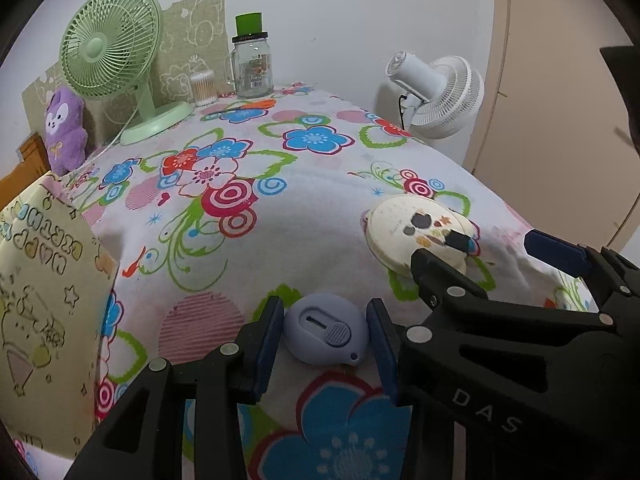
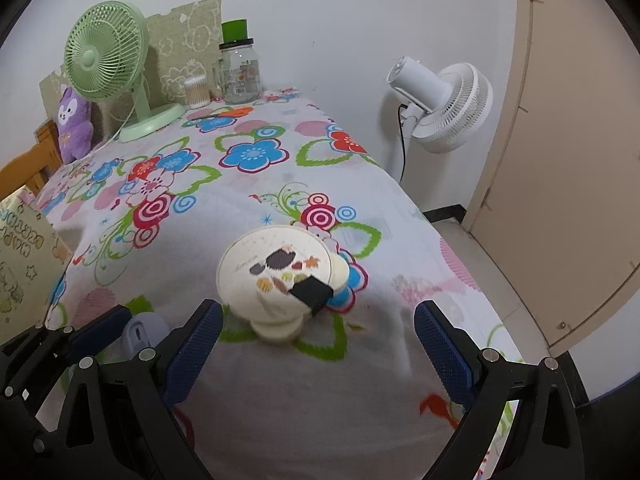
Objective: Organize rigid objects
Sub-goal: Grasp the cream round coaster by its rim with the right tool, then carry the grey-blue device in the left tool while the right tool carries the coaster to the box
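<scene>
From the left wrist view, the left gripper (image 1: 326, 334) hangs low over the flowered cloth (image 1: 304, 200) with a small lavender box cutter (image 1: 325, 334) sitting squarely between its two blue pads (image 1: 267, 350); both pads appear to touch the cutter's rounded sides, so I judge it clamped and held rather than merely straddled (the contact is close enough that a hairline gap could hide). Holding it across its narrow width keeps the slider on top clear and the body level. Further right on the cloth lies a cream round case (image 1: 416, 232) with a painted lid and a black clip, and the right gripper (image 1: 504, 250) reaches in over it, one finger crossing the case's near edge. At the left edge a pale patterned box (image 1: 44, 300) stands near the cutter, likely the place where things are to be gathered. From the right wrist view, the right gripper (image 2: 318, 340) has its jaws spread wide and empty, the cream case (image 2: 280, 276) lying on the cloth just ahead of the pads and between their lines, so the wide stance seems meant to take its full breadth. The cutter (image 2: 142, 330) peeks out at lower left between the left gripper's fingers (image 2: 100, 332).
</scene>
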{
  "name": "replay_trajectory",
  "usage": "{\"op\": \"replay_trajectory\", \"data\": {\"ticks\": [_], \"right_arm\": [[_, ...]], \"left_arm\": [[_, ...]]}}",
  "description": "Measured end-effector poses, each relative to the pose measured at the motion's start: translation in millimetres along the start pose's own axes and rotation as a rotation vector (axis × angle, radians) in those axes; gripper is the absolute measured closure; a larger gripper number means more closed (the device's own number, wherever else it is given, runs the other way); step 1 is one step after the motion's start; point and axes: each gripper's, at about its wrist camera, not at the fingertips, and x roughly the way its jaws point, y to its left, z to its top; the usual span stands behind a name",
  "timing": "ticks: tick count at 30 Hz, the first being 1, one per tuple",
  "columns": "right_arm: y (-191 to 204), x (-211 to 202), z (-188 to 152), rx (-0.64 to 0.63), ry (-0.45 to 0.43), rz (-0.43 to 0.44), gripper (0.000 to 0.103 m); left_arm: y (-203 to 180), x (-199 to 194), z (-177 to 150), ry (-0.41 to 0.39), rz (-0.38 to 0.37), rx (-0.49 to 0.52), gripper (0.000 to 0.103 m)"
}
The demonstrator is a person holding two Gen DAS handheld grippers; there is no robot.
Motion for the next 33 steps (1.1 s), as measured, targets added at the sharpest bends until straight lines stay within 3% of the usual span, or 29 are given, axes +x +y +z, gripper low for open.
{"op": "replay_trajectory", "data": {"ticks": [10,17,19,33], "right_arm": [[10,26,13,0.002,0.037,0.035,0.005],[18,37,19,-0.017,0.094,-0.004,0.009],[20,37,20,-0.029,0.094,-0.008,0.018],[35,14,14,-0.044,0.076,0.023,0.018]], "left_arm": [[9,6,8,0.004,0.007,0.018,0.059],[11,6,8,0.007,-0.007,0.029,0.059],[12,6,9,0.01,-0.014,0.026,0.059],[25,-6,1,0.016,-0.017,-0.015,0.059]]}}
